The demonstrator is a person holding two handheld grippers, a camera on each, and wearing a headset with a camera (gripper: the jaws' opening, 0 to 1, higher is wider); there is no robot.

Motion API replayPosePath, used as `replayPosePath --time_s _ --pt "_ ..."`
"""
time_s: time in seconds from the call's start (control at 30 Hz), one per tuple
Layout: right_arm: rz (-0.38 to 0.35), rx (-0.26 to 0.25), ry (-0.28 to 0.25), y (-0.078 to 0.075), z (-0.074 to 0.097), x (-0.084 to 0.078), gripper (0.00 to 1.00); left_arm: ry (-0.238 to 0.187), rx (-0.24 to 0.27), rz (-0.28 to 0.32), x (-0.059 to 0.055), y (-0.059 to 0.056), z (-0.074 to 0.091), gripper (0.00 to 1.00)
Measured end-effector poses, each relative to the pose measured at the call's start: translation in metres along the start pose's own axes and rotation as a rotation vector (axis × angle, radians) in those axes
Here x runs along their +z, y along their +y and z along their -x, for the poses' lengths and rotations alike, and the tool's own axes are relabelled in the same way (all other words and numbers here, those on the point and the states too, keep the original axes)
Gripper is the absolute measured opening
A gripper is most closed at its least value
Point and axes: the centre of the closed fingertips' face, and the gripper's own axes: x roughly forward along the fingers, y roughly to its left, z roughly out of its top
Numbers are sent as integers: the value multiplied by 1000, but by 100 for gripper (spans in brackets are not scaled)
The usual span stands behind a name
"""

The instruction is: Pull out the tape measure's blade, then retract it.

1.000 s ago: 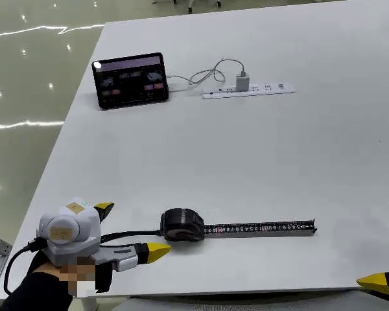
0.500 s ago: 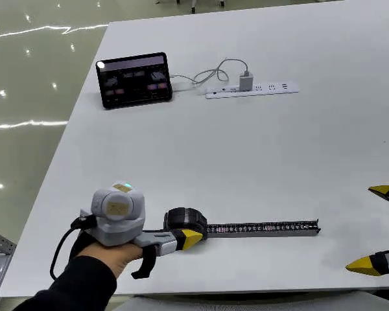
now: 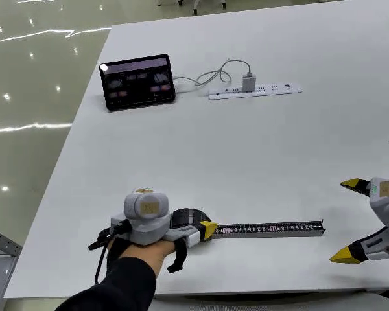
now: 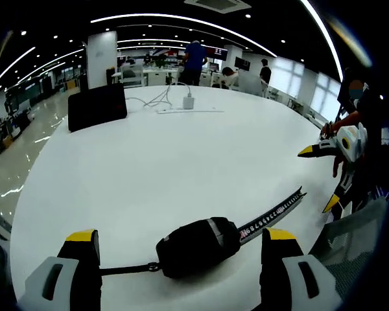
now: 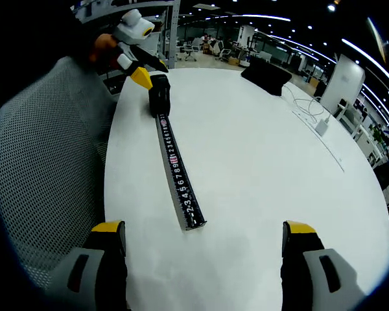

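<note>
Yellow-tipped jaws of the left gripper (image 4: 180, 236) are set apart on either side of the black tape measure (image 4: 198, 247); contact cannot be told. Its blade (image 3: 269, 228) is laid extended along the white table (image 3: 246, 149). The right gripper (image 3: 345, 220) is held spread just beyond the blade's tip.

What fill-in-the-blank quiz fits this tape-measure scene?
The left tongs straddle the black ____ of the tape measure. The blade lies extended on the white ____. The right tongs are ____, holding nothing.
Missing words: case; table; open.
</note>
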Motion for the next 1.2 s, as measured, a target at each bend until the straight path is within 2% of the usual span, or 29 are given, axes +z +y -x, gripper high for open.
replayPosePath --time_s 0.07,0.1,0.17,0.27,0.43,0.5,0.57,0.6,0.63,0.67,0.73,0.83,1.0,1.07,1.2 --pt "26 6 4 -2 -4 2 96 -26 -14 0 1 -1 -3 100" --pt "59 16 1 -2 -7 5 95 -20 -11 1 0 1 -4 100" --pt "63 28 15 -4 -12 5 93 -15 -15 13 -3 2 -7 100" --pt "93 53 34 -5 -18 5 88 -11 -31 -2 -6 -5 -10 100" --pt "104 106 59 -2 -22 -2 69 -6 -41 -22 -8 -8 -12 100" --pt "151 122 97 1 -24 -9 63 4 -31 -26 -10 -6 -16 100" --pt "137 144 91 5 -25 -8 57 -8 -24 -22 -8 -5 -18 100" --pt "118 171 96 9 -25 -10 51 -30 -18 -31 -6 -5 -22 100" --pt "124 179 102 11 -25 -11 43 -21 -17 -27 -6 -5 -25 100" --pt "134 185 111 12 -25 -12 40 -38 -13 -8 -2 -5 -26 100" --pt "135 200 120 13 -25 -13 35 -38 -10 -27 -2 -6 -28 100" --pt "137 211 127 12 -28 -12 28 -23 -16 -31 -5 -8 -27 100" --pt "142 229 148 15 -30 -14 20 -2 -18 -34 -11 -8 -28 100" --pt "123 242 156 17 -31 -15 18 6 -21 -33 -13 -9 -28 100" --pt "139 243 168 14 -33 -13 12 32 -13 -11 -17 -8 -28 94"
